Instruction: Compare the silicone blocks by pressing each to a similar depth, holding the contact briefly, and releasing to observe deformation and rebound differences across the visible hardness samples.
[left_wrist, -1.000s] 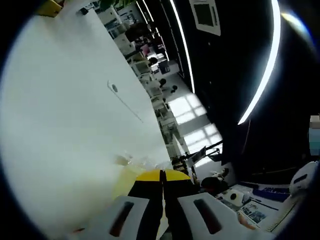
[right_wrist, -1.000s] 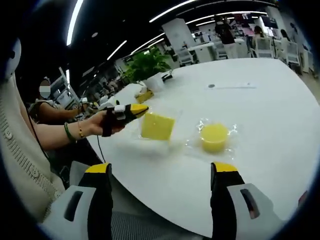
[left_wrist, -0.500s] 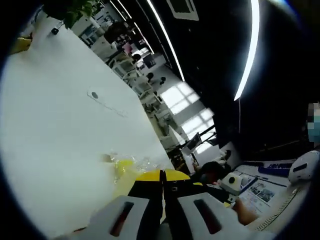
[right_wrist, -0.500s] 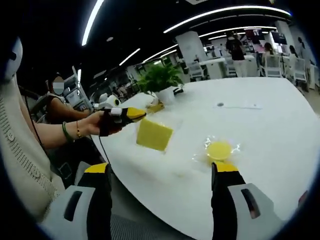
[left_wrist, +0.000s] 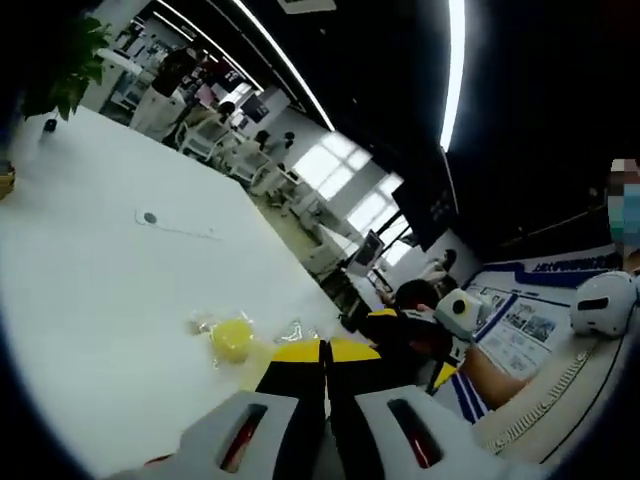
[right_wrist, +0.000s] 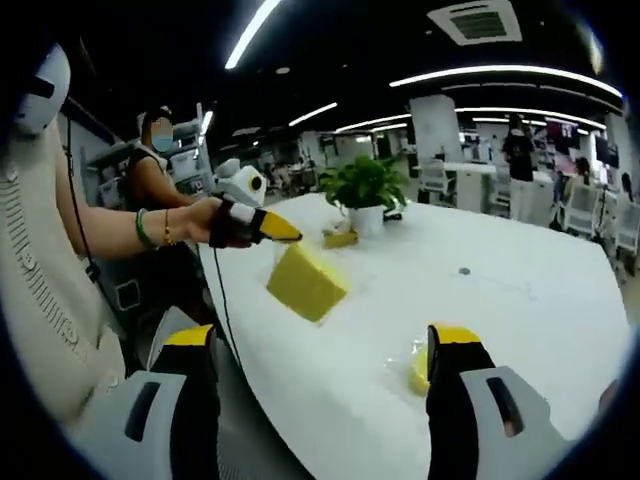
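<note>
Right gripper (right_wrist: 318, 375) hangs at the near edge of the surface (right_wrist: 520, 300), jaws wide apart and empty. Left gripper (right_wrist: 262, 226) has the square yellow block (right_wrist: 306, 284) pinched by its wrapper up in the air; in its own view the jaws are together. Risk: that thin grip slips and the block drops. The round block (left_wrist: 231, 339) sits near the edge in a clear wrapper. Potted plant (right_wrist: 366, 196) stands further back.

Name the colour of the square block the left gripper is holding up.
Yellow; the square block shows best in the right gripper view.
</note>
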